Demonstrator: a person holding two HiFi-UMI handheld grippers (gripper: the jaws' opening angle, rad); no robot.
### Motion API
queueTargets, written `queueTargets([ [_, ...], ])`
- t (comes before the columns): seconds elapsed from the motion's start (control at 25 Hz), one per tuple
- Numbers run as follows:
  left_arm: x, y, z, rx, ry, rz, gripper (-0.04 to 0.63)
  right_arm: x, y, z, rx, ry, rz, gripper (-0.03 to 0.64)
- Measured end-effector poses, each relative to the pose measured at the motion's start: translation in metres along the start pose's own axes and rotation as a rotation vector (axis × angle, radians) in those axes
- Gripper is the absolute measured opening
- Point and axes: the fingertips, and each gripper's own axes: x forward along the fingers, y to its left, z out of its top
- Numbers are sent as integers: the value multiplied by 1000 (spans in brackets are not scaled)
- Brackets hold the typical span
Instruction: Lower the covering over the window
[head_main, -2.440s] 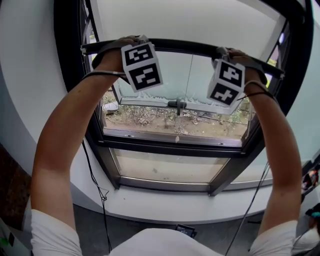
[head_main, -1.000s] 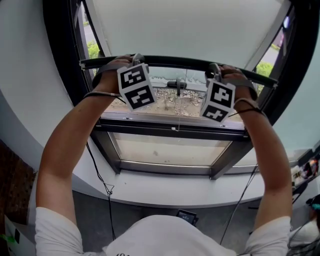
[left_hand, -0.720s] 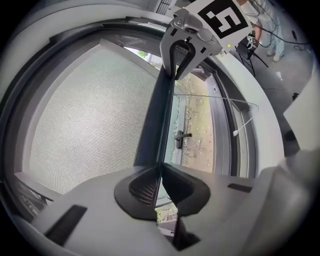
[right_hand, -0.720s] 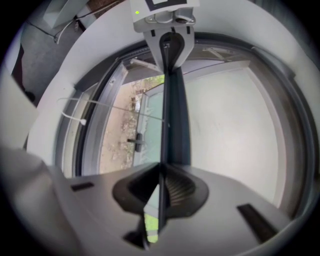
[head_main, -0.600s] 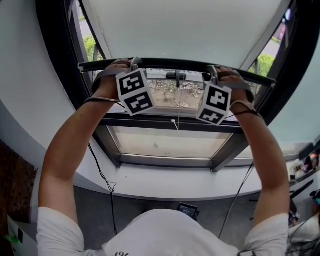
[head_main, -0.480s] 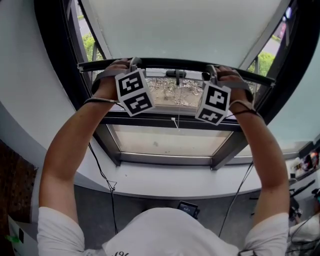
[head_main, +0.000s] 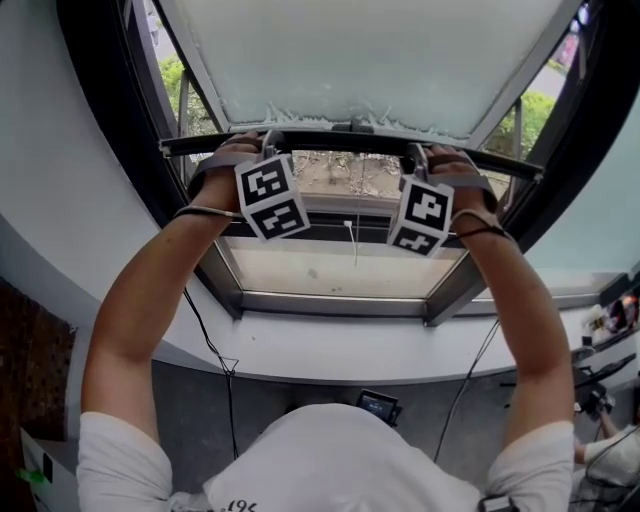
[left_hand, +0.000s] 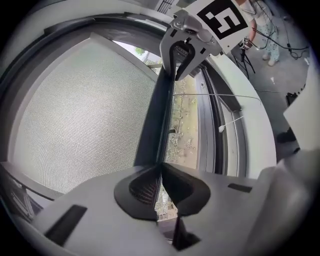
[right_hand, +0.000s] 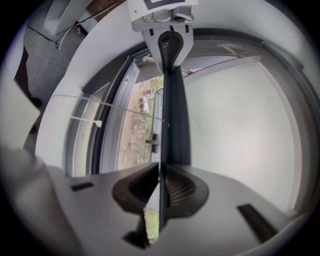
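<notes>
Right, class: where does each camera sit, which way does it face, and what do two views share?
Head view: on the head, facing down at the window; forearms, left claw, right claw show.
Left gripper view: on the left claw, seen clamping the bar, facing the right claw.
Right gripper view: on the right claw, also clamping it, facing the left claw.
Shared: both gripper views show bar and blind.

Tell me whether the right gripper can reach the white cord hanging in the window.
Probably not now: the right gripper is shut on the bottom bar. The cord hangs unobstructed below; only that grip hinders.
</notes>
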Motion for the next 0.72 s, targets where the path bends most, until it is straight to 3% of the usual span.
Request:
queueTargets([
  [0.32, 6, -15, -3, -4, -1, -11, 37, 4, 16, 0, 13, 0, 21, 55],
  [0.72, 31, -80, -19, 30, 31, -114, 37, 23, 84, 0, 22, 1, 134, 55],
])
